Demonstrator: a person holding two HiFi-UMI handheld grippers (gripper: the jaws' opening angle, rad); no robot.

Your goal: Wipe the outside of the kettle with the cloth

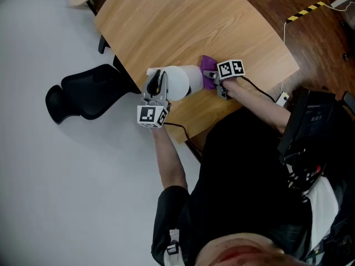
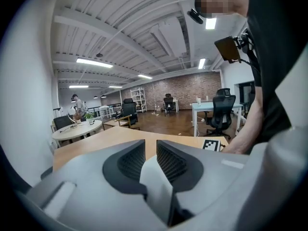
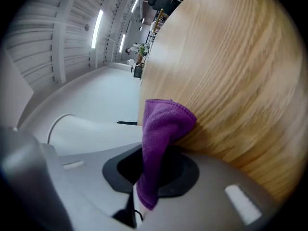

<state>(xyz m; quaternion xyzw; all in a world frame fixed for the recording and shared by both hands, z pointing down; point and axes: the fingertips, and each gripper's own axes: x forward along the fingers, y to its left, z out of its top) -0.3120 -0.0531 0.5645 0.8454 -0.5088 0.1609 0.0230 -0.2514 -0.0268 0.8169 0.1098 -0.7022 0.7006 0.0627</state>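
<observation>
Left tongs [image 1: 155,95]: being pressed together on a white strip of the kettle [image 1: 180,82], seemingly at its handle.
Right tongs [image 1: 215,79]: being clamped on the cloth [image 1: 207,66]; a purple fold is sticking out past the jaws.
Kettle: being steadied on the table [image 1: 183,21], between the two tongs and just ahead of the left jaws.
Cloth: being brought against the kettle side nearest the right tongs; actual contact cannot be confirmed.
Done: cloth is gripped and kettle is braced; no wiped area can be told apart.
Left: wiping is judged to be at an early stage, with the far side, top and base not yet reached.
</observation>
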